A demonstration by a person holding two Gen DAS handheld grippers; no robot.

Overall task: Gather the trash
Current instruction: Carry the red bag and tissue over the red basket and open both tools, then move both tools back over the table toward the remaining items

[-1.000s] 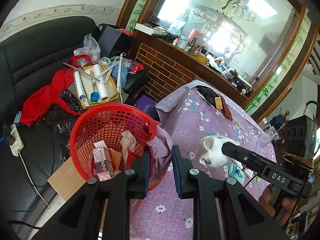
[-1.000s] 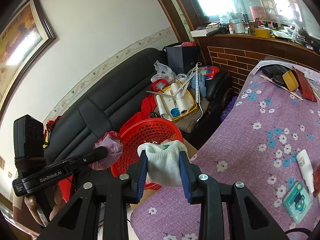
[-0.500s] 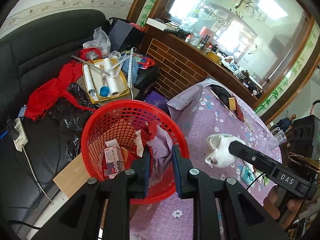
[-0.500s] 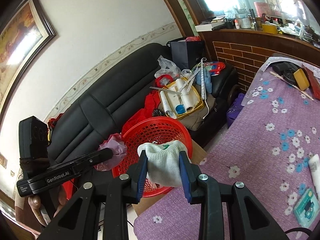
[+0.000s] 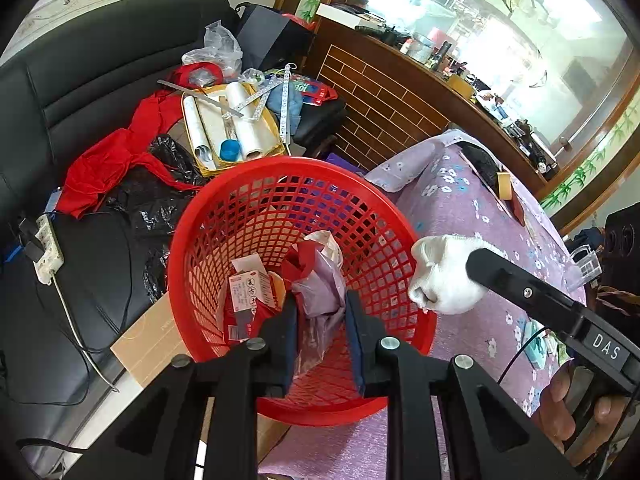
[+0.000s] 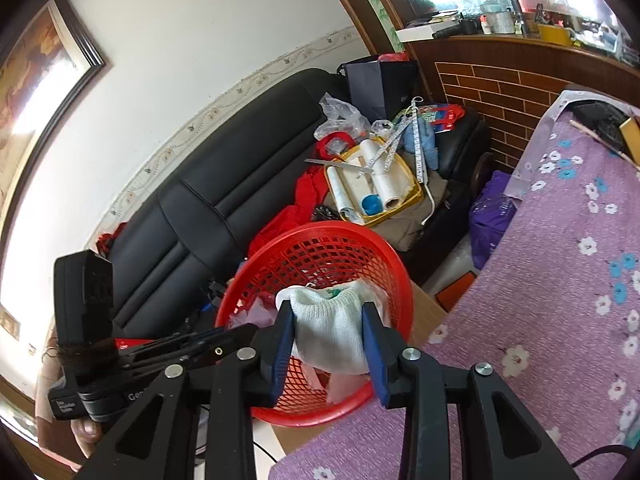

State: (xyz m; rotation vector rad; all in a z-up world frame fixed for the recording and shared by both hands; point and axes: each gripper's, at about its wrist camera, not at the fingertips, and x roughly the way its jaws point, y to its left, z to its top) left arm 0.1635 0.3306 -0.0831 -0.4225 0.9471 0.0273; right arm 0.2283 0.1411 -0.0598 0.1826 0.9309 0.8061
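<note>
A red mesh basket [image 5: 178,248] stands beside the table with a carton and wrappers inside. My left gripper [image 5: 320,300] hangs over its inside, shut on a crumpled lilac plastic wrapper [image 5: 320,280] with a red scrap on top. My right gripper [image 6: 328,312] is above the basket's near rim [image 6: 320,232]. Its jaws are opening, and a white knitted cloth [image 6: 332,332] still fills the gap and touches both pads. The left wrist view shows that cloth [image 5: 444,276] at the basket's right edge. The left gripper [image 6: 240,330] appears low on the left in the right wrist view.
The basket sits on a cardboard sheet [image 5: 152,344] between a black sofa [image 5: 80,80] and a table with a purple flowered cloth [image 6: 560,260]. On the sofa lie a yellow tray [image 5: 276,136] of plastic rolls, red cloth [image 5: 104,160], a black bag and a power strip [image 5: 48,244].
Both grippers have come down and closer to the basket, which now looks larger. The lilac wrapper now hangs inside the rim. The right jaws stand slightly wider around the white cloth.
</note>
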